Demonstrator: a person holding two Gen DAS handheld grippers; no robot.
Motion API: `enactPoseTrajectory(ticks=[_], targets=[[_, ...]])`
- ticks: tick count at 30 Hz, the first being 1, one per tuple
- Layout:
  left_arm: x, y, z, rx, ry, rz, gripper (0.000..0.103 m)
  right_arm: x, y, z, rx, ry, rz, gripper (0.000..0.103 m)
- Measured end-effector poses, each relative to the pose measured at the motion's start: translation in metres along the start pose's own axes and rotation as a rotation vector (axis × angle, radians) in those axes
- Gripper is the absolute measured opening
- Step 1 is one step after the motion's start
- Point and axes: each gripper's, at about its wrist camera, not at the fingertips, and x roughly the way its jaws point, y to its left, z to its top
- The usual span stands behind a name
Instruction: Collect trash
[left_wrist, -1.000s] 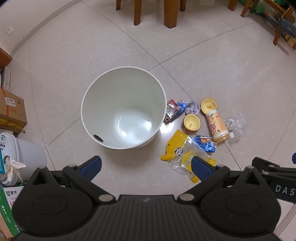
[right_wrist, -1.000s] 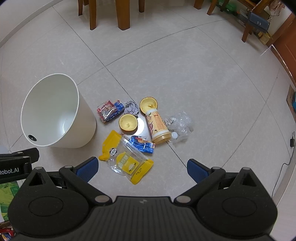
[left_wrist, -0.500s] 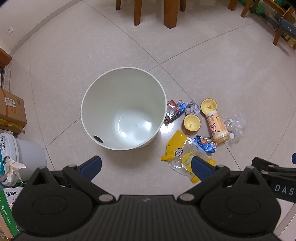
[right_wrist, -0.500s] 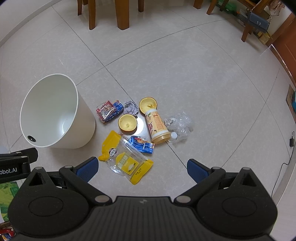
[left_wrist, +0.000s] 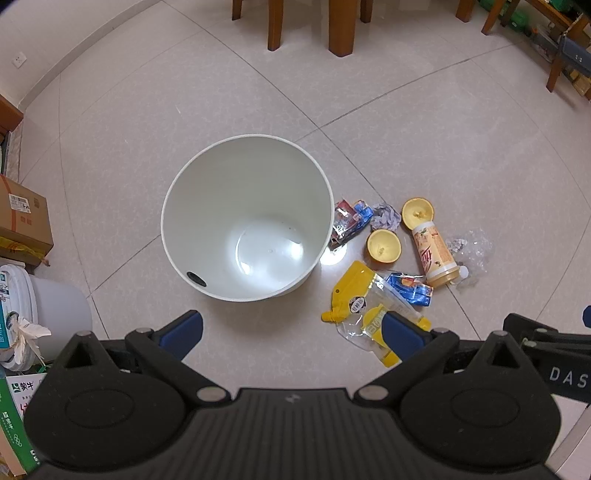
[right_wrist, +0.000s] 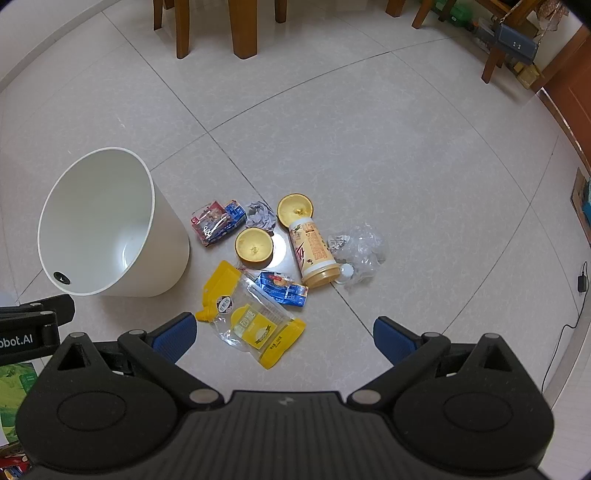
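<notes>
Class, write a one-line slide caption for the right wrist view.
Open right gripper above floor litter: yellow pouch, bottle, beside empty white bin.

Bare floor (right_wrist: 369, 155) lies open beyond and right of the trash (right_wrist: 273, 258); the bin (right_wrist: 110, 229) crowds its left, chair legs (right_wrist: 242, 29) stand well beyond.

We note wooden chair legs (left_wrist: 340, 26) at the far edge of the tiled floor (left_wrist: 424, 122). A cardboard box (left_wrist: 22, 218) and a white pail (left_wrist: 48, 314) stand at left. A wall socket (left_wrist: 19, 59) and a black cable (right_wrist: 565, 328) are visible.
</notes>
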Motion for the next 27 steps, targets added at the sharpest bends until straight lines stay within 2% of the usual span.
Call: enactPoseTrajectory(ticks=[7, 17, 27], targets=[[-0.0004, -0.0007, 0.0003, 0.001, -0.011, 0.013, 0.102, 0.0, 0.0006, 0.0011, 0.0, 0.0, -0.001, 0.103], [-0.0006, 0.0021, 0.0032, -0.022, -0.007, -0.016, 0.102, 0.0, 0.0005, 0.0019, -0.002, -0.001, -0.003, 0.103], [-0.0001, 0.002, 0.0044, -0.015, -0.044, 0.019, 0.102, 0.0022, 0.0033, 0.0019, -0.003, -0.004, -0.004, 0.103]])
